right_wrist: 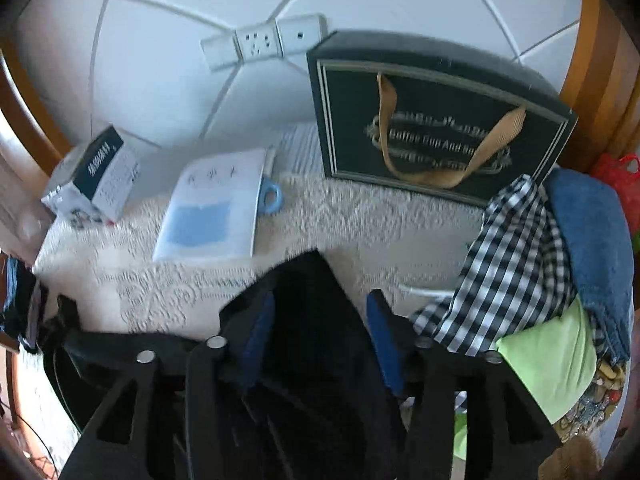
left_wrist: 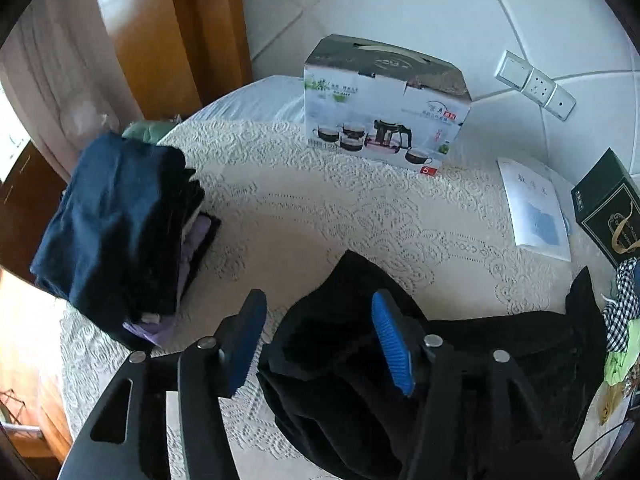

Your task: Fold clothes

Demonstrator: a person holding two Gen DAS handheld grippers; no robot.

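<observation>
A black garment (left_wrist: 344, 364) lies on the lace tablecloth (left_wrist: 304, 208), and it also shows in the right wrist view (right_wrist: 316, 344). My left gripper (left_wrist: 320, 344) is open, its blue pads on either side of the garment's raised left edge. My right gripper (right_wrist: 320, 344) is open, with a peak of the black cloth standing between its blue pads. A stack of folded clothes (left_wrist: 116, 224), dark blue on top with purple underneath, sits at the table's left.
A tea-set box (left_wrist: 384, 108) stands at the back by the wall. A white booklet (right_wrist: 216, 208) and a black gift box (right_wrist: 436, 128) are at the right. Unfolded clothes, checked (right_wrist: 508, 264), blue and green, are piled at the far right.
</observation>
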